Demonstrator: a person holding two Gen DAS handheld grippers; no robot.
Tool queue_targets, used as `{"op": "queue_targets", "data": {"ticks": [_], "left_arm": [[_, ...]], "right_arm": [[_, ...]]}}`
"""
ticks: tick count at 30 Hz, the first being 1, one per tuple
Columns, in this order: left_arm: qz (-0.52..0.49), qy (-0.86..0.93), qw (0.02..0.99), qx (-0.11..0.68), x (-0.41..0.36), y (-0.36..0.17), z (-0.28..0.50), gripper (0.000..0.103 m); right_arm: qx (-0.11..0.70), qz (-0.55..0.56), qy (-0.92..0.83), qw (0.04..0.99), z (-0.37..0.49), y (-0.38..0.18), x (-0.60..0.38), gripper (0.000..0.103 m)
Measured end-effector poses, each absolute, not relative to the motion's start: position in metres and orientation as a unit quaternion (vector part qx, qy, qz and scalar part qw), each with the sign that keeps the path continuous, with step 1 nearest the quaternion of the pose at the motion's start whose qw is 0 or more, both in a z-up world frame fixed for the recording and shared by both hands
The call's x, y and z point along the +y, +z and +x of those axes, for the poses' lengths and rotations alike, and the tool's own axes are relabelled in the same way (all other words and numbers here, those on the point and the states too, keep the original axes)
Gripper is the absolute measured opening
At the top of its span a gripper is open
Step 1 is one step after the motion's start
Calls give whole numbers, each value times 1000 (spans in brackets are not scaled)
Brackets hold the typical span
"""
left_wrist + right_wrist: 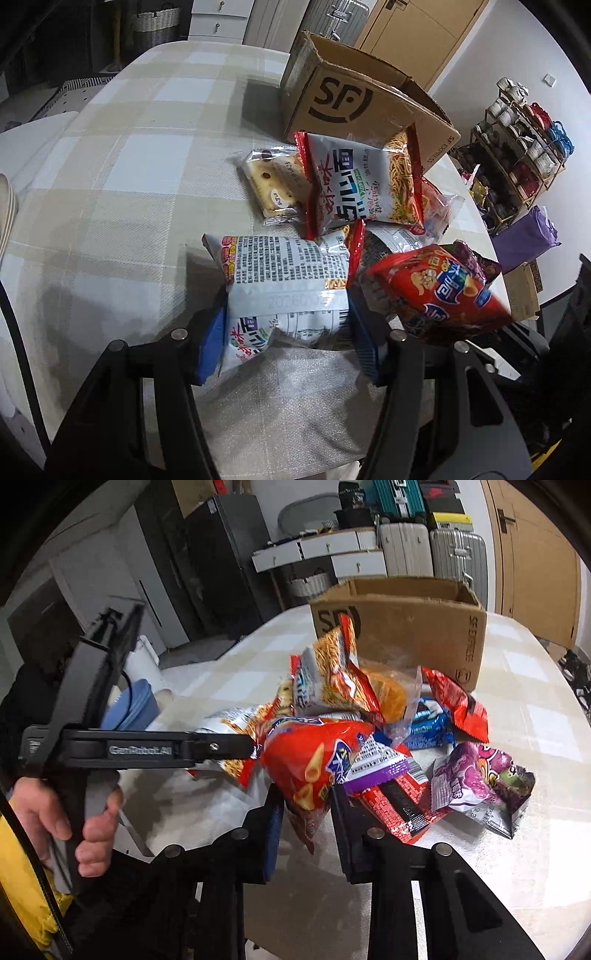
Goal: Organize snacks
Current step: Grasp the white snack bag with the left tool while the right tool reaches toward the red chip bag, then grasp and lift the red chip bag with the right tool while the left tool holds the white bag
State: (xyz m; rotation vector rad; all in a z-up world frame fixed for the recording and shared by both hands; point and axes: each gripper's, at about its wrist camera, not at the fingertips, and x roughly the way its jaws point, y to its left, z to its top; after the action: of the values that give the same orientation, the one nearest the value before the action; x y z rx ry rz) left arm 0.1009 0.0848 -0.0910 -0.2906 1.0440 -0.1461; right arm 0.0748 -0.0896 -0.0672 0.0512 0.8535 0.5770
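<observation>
My left gripper point(286, 317) is shut on a white noodle-snack bag point(284, 273), held at the near edge of a snack pile. My right gripper point(306, 812) is shut on a red chip bag point(314, 764), which also shows in the left wrist view point(439, 291). The left gripper's body point(147, 747) reaches into the pile from the left in the right wrist view. An open SF cardboard box point(354, 99) stands behind the pile, also in the right wrist view point(406, 627). Another noodle bag point(364, 181), a cracker pack point(273, 184), a purple bag point(480, 786) and a blue cookie pack point(428, 720) lie in the pile.
The table wears a beige checked cloth point(122, 166). A blue bowl point(133, 705) sits at the table's left edge. A rack of cups point(524, 136) stands beyond the right edge. Suitcases point(432, 550) and white drawers point(325, 550) stand behind the table.
</observation>
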Motion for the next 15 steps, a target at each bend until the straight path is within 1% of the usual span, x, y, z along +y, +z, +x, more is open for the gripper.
{"op": "queue_targets", "data": {"ticks": [6, 11, 12, 15], "left_arm": [[-135, -66, 854, 498, 84, -92, 101, 57], [-132, -63, 853, 501, 84, -94, 100, 57], [-132, -61, 853, 502, 84, -94, 100, 57], [-131, -61, 852, 503, 83, -95, 100, 57]], "right_arm": [[412, 35, 278, 867, 69, -68, -95, 23], [415, -19, 239, 878, 64, -75, -89, 24], [410, -25, 238, 880, 63, -75, -87, 26], [398, -31, 236, 886, 63, -73, -85, 37]]}}
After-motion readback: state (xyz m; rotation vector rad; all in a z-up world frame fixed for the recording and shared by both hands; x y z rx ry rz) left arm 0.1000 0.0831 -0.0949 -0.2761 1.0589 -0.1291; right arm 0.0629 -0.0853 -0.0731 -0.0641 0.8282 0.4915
